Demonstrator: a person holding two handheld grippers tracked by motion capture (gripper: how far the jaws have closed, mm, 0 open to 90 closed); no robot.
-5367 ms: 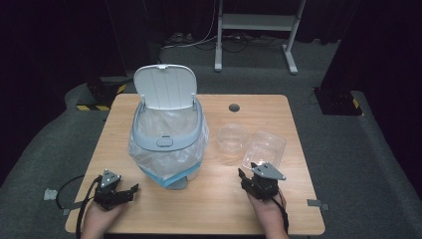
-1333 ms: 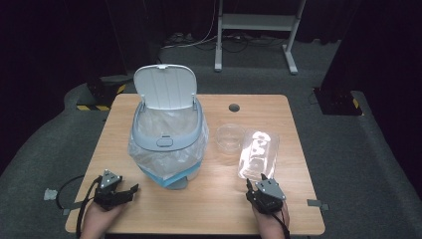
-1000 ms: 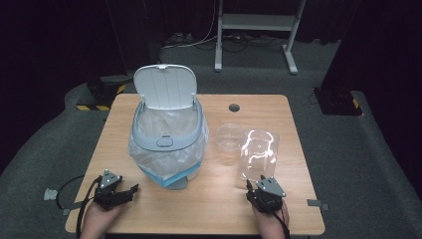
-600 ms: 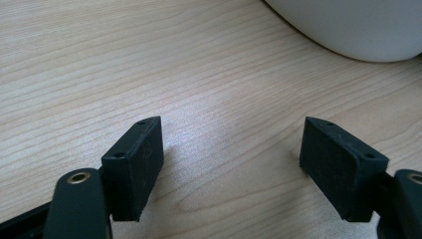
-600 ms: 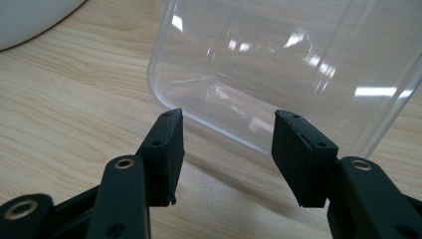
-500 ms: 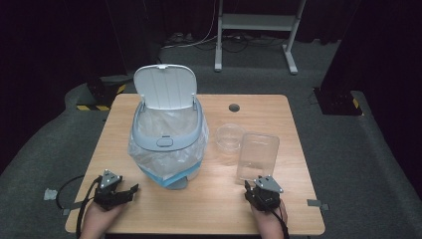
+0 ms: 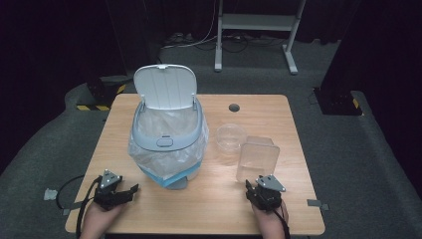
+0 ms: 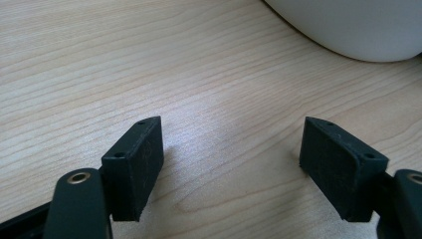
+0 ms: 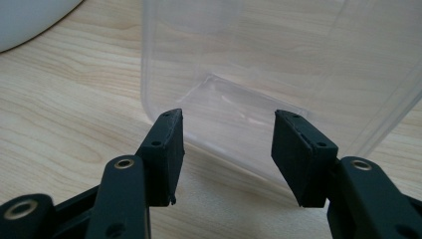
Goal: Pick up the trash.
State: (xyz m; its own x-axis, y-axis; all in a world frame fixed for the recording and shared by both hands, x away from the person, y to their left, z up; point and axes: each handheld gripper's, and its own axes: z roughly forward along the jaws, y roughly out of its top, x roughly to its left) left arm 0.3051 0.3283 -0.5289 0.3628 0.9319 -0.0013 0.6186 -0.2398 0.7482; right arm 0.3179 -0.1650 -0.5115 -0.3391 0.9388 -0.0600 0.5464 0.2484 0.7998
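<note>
One wooden desk [image 7: 209,209], two hand-held grippers, one bin, two clear containers. Left hand-held gripper [image 7: 130,188] rests at the desk's near left corner, jaws spread wide and released, nothing between them; in the left gripper view its pads [image 8: 134,167] sit over bare wood with the bin's white base [image 8: 348,25] at the top right. Right hand-held gripper [image 7: 253,187] sits at the near right, just behind the rectangular clear plastic container [image 7: 258,158]. In the right gripper view its pads [image 9: 164,154] stand apart, on either side of the container's near lower edge [image 9: 234,119]; jaws partly open, and a gap shows between the pads and the plastic, so released, not grasping. The rectangular container stands upright on the desk, right of centre, open top up, just in front of the right hand-held gripper. One round clear plastic bowl [image 7: 231,138] sits just behind and left of it, very close; contact can't be told. One grey-white pedal bin [image 7: 168,134] with a clear plastic liner stands left of centre, its one lid [image 7: 165,87] flipped up and open. One dark cable hole [image 7: 234,107] in the desk's far side. Count of hands: two, one per hand-held gripper
</note>
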